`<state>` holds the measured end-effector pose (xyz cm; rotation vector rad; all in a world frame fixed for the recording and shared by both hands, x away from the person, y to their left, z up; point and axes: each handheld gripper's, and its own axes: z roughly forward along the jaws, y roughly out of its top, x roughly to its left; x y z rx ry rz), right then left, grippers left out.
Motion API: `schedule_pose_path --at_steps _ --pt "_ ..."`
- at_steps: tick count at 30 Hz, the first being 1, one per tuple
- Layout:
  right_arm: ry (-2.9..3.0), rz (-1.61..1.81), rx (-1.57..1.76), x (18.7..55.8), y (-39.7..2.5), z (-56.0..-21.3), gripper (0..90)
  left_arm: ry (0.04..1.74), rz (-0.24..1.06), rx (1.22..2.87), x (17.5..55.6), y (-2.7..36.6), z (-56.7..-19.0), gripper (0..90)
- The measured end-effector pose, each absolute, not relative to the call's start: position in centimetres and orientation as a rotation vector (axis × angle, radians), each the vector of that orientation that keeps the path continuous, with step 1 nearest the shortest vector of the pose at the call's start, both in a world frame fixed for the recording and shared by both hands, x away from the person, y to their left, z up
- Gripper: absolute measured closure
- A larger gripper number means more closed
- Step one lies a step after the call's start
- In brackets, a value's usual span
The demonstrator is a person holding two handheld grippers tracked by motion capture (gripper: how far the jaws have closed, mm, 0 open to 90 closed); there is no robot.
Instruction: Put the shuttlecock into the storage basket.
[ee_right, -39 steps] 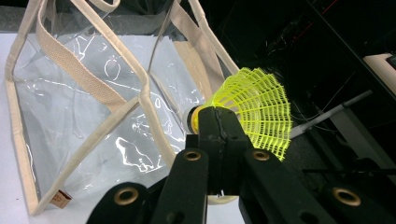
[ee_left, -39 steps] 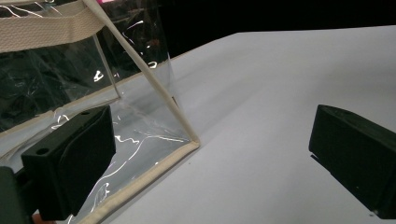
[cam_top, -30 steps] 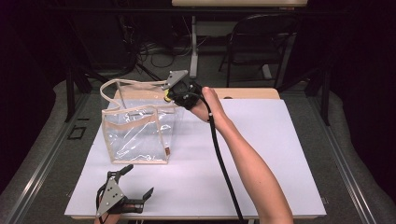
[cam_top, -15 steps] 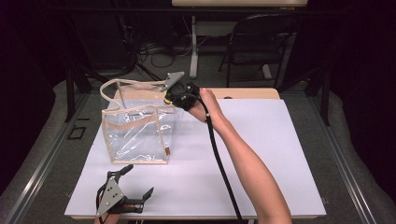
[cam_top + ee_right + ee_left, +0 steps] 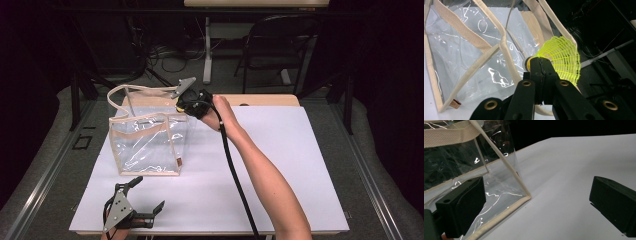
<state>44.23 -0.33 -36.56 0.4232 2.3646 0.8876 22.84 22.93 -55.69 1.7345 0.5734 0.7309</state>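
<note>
Right gripper [image 5: 541,65] clamped tight on yellow shuttlecock [image 5: 560,60], jaws fully together, pinching near the cork end. Long axis running up and to the right in right gripper view: pale cork [image 5: 527,64] poking out left of the jaw tips, mesh skirt flaring right, toward the dark floor side. Shuttlecock just beyond the fingertips, above and beside the near upper rim of clear tote bag [image 5: 474,62]; inside or outside the opening, cannot tell. Bag directly ahead and left of the jaws, upright, beige-trimmed edges, webbing handle [image 5: 459,30] draped across the opening, small tag [image 5: 455,103] at its bottom corner.

In high view, right gripper [image 5: 186,105] held at the bag's top right corner, grey plate tilted up, black cable [image 5: 235,175] trailing back along the forearm [image 5: 260,175]. Tote bag [image 5: 147,145] standing on white board [image 5: 300,150], one handle loop arching up at the far side.

Left gripper [image 5: 142,197] low at the near board edge, well apart from the right one, jaws spread wide, holding nothing. In left gripper view [image 5: 536,202], bag's bottom corner [image 5: 526,195] just ahead between the jaws, closer to the left jaw, not touching as far as visible; white board beyond.
</note>
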Motion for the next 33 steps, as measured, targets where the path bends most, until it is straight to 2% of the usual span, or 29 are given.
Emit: schedule_pose_path --at_steps 24,28,33 --pt "2.400 0.903 0.486 44.80 -0.14 -37.19 89.3 0.576 0.733 1.739 22.84 22.97 -55.69 0.6" --pt "2.399 0.910 0.504 44.85 -0.10 -37.30 86.6 0.575 0.736 1.741 22.83 23.04 -55.67 0.6" --pt "2.381 0.954 0.533 44.60 -0.47 -36.97 74.9 0.576 0.736 1.739 22.80 23.07 -55.65 0.6"
